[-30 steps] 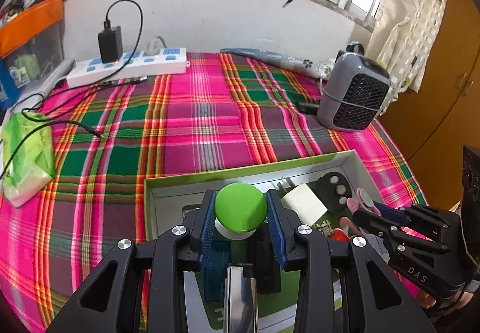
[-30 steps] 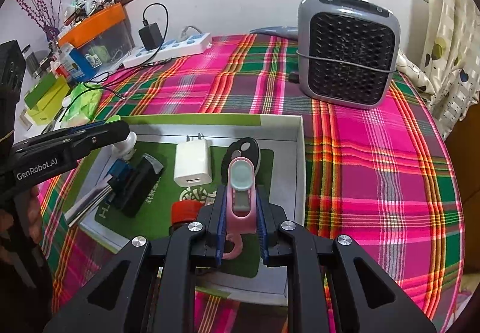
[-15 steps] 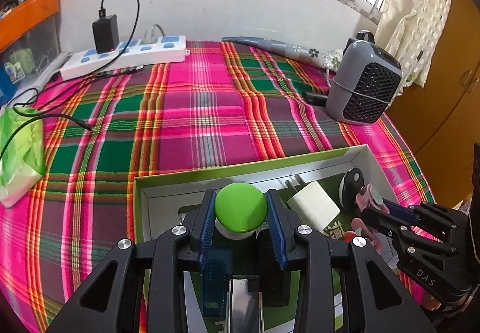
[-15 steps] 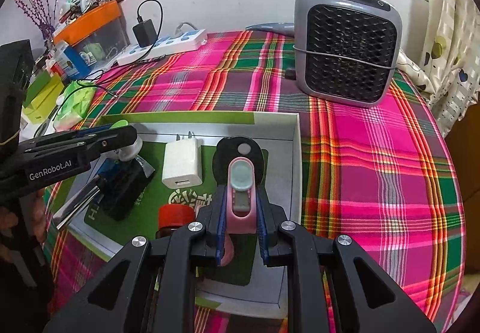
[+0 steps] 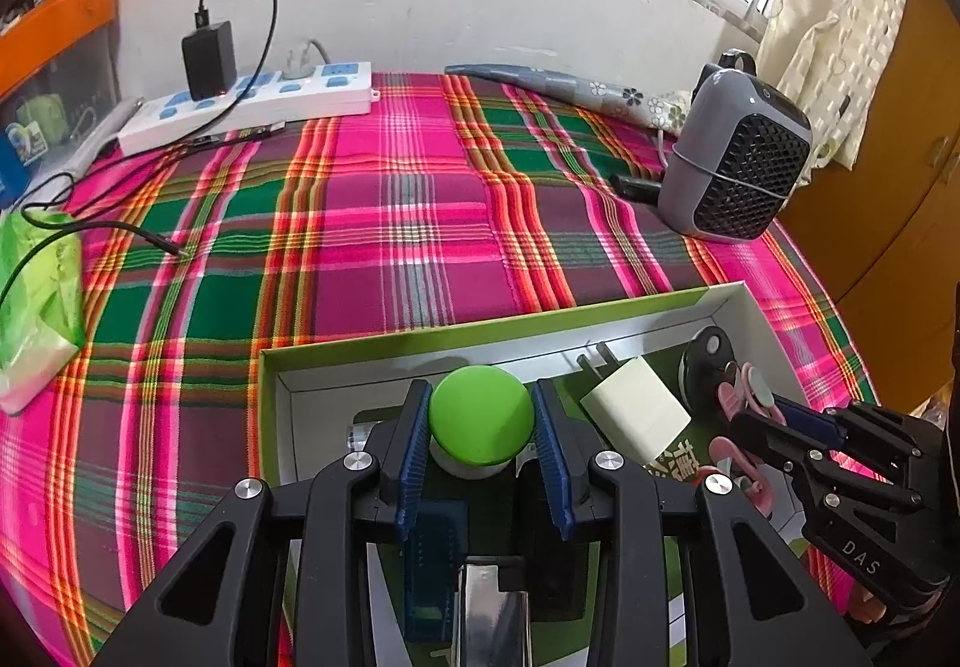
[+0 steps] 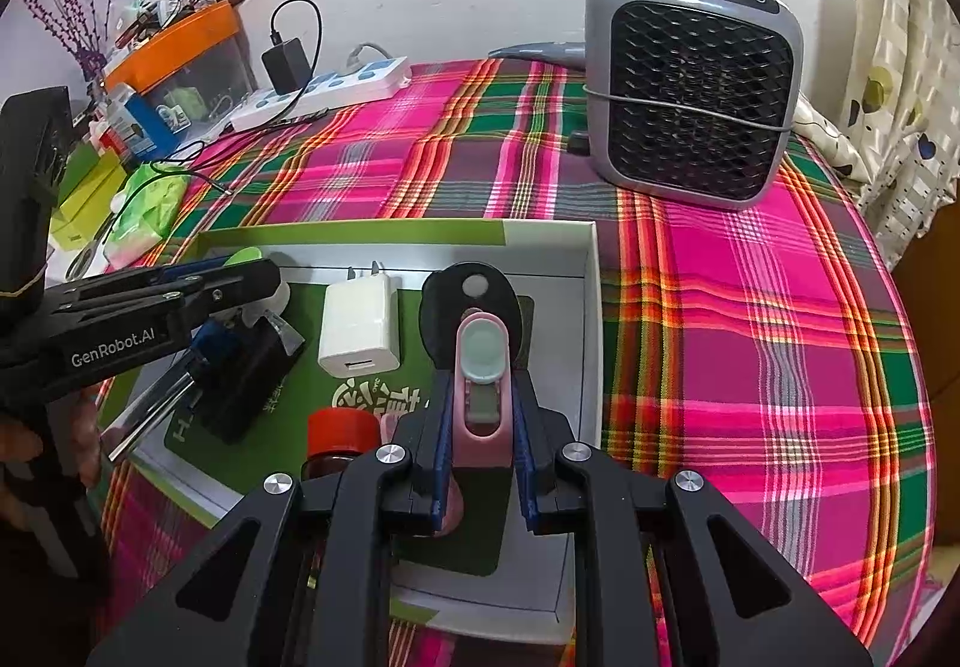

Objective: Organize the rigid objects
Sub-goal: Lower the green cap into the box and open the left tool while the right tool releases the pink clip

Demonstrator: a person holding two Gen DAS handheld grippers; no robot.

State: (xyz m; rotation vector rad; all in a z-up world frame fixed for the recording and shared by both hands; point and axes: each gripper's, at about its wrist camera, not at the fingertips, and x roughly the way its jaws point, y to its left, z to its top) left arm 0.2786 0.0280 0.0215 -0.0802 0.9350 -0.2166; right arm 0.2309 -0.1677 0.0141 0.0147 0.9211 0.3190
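A shallow box [image 5: 480,334] [image 6: 591,307] with a green rim lies on the plaid cloth. My left gripper [image 5: 481,415] is shut on a white bottle with a green cap [image 5: 481,415], held over the box's left part. My right gripper [image 6: 482,397] is shut on a pink gadget [image 6: 482,367] over the box's right part. In the box lie a white plug charger [image 6: 359,328] [image 5: 636,415], a black oval fob [image 6: 468,298], a red-capped bottle [image 6: 342,430], a black block [image 6: 240,379] and a metal strip [image 6: 153,415].
A grey fan heater [image 6: 690,84] [image 5: 735,162] stands beyond the box to the right. A white power strip [image 5: 246,105] with a black adapter lies at the back wall. A green packet [image 5: 36,307] and a loose cable lie at the left.
In the left wrist view the scene has slid a little right and down as the left hand drifted. Both grips are unchanged, and the right gripper sits slightly farther over the box.
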